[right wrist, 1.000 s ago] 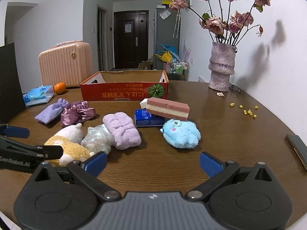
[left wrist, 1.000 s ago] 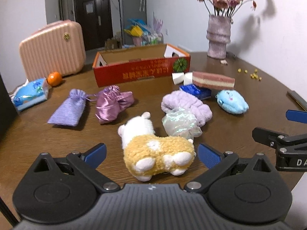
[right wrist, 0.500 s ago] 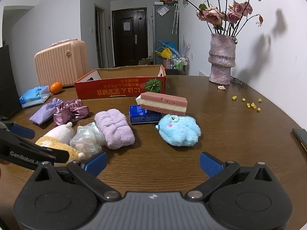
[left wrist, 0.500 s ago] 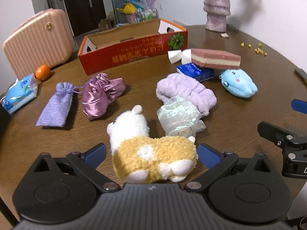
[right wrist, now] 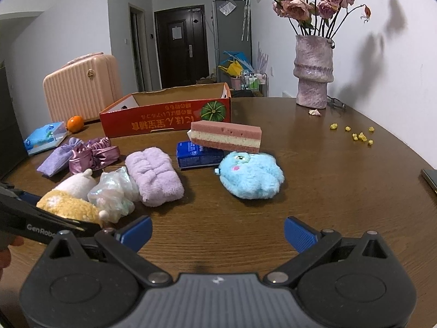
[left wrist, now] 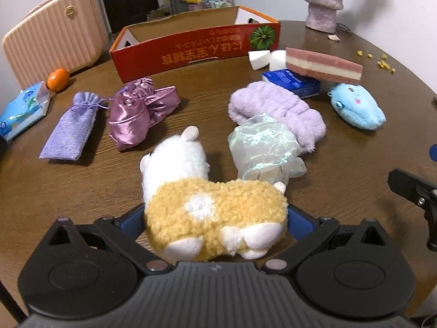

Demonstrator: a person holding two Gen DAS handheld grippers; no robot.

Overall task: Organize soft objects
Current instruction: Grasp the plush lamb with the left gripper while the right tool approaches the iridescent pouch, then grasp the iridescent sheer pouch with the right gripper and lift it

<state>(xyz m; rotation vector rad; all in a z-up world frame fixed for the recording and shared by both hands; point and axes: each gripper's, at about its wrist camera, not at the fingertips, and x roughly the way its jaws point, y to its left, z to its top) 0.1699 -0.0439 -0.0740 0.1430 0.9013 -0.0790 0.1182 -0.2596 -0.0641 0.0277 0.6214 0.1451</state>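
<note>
Now the left hand-held gripper (left wrist: 215, 216) has come forward and down, so that the yellow-and-white plush toy (left wrist: 210, 205), which lay ahead of its tips a second ago, sits between the two blue fingers (left wrist: 131, 220). The fingers flank the toy's yellow body on both sides, and the gap between them looks narrower than before; whether they already press the plush cannot be told, since the toy hides the pads. The toy rests on the tabletop (left wrist: 82, 191), its white head pointing away, with the shimmery gauze pouch (left wrist: 262, 145) just beside it on the right.

The right hand-held gripper (right wrist: 218, 231) hangs released, its jaws spread wide over bare wood, near the blue plush toy (right wrist: 251, 175) but apart from it; it has drifted slightly closer to that toy.

The red cardboard box (left wrist: 196, 43) stands open at the far side, with nothing visible inside it. The lilac towel (left wrist: 275, 109), the satin pouch (left wrist: 139, 112) and the purple drawstring bag (left wrist: 71, 128) lie untouched. Judged from this, the first pick is at the closing stage and the sorting has hardly begun.
</note>
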